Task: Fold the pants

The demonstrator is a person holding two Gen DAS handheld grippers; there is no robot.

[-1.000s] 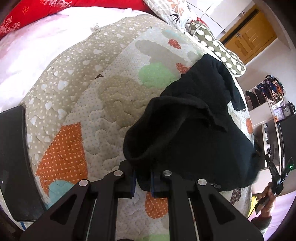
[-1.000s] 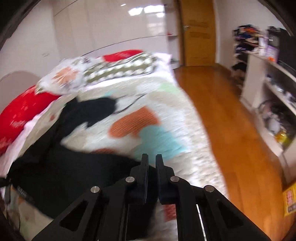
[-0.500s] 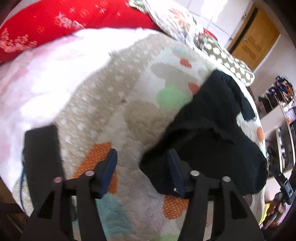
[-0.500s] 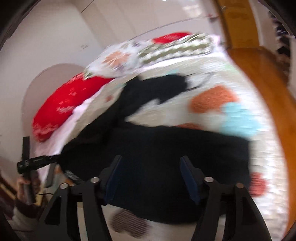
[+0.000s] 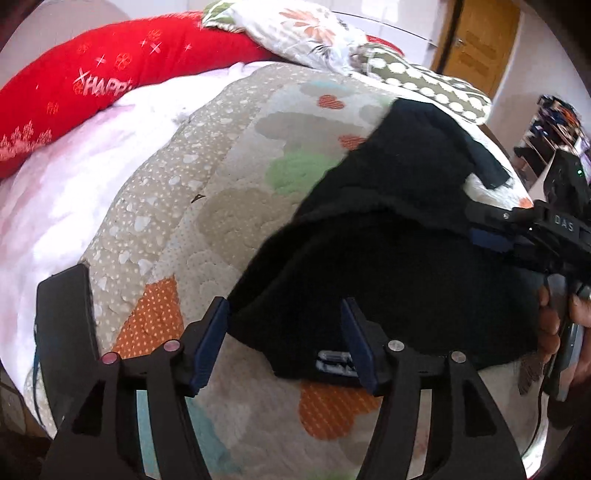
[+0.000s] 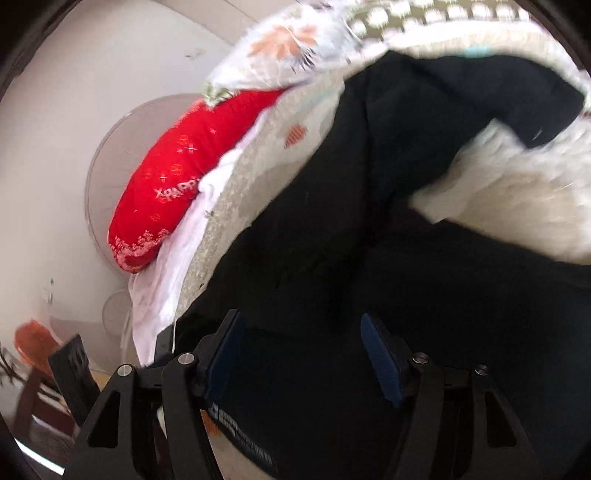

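Bedroom, quilt (image 5: 236, 206) with hearts spread over the bed. Black pants (image 5: 399, 266) heaped on the quilt, one leg trailing toward the pillows. Left gripper (image 5: 284, 343) wide open, holding nothing; near edge of the pants between its blue pads (image 5: 207, 343), contact impossible to judge. White label (image 5: 334, 362) at that edge, just beside the right pad. Right gripper (image 6: 304, 358) wide open too, empty, hanging over the black cloth (image 6: 369, 258); whether touching, cannot tell. Same gripper seen from the left wrist at the right margin, hand (image 5: 561, 321) on its handle. Red pillow (image 5: 92, 85) and floral pillow (image 5: 314, 33) at the head. Wooden door (image 5: 476, 40) behind. Right view blurred.
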